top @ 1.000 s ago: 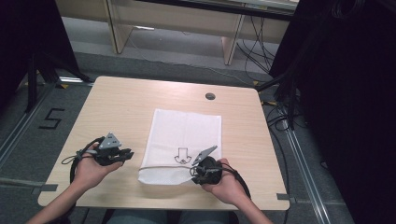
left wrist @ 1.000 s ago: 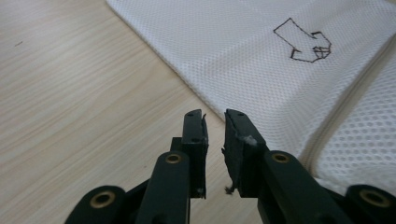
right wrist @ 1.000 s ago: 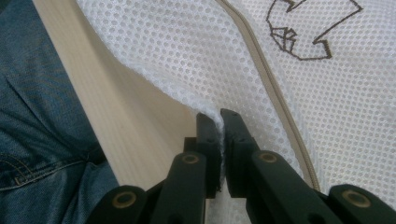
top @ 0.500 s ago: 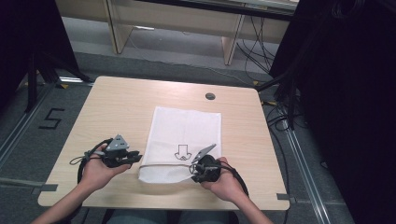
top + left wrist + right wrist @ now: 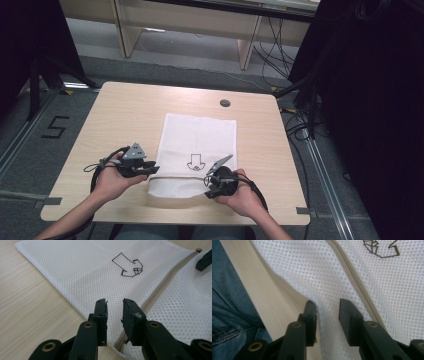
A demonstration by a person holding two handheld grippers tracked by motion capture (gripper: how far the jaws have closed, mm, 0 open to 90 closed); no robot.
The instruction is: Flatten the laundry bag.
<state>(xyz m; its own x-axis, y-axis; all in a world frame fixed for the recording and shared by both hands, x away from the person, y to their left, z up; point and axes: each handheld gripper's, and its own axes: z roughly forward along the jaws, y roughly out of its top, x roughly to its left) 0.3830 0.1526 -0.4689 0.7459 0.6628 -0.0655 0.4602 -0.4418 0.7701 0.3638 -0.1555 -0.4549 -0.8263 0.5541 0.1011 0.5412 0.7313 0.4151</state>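
Mesh bag (image 5: 197, 150), white, lies flat at table (image 5: 125, 112) centre with its near edge folded over along beige zipper (image 5: 160, 287); embroidered arrow (image 5: 195, 161) sits just far of the fold. Step in hand looks like folding or re-gripping the near hem. To do it well, I'd bite both near corners at matching depth, catch only the top layer, and keep pads clear of the zipper so the fold stays straight.

Left gripper (image 5: 150, 170) at the bag's near-left edge: jaws have just been opening, about half apart, mesh and zipper end under the gap, nothing pinched. Right gripper (image 5: 210, 186) at the near-right part of the folded flap: jaws have just been opening, gap partly wide, mesh between them but pads not pressing. Both hold nothing.
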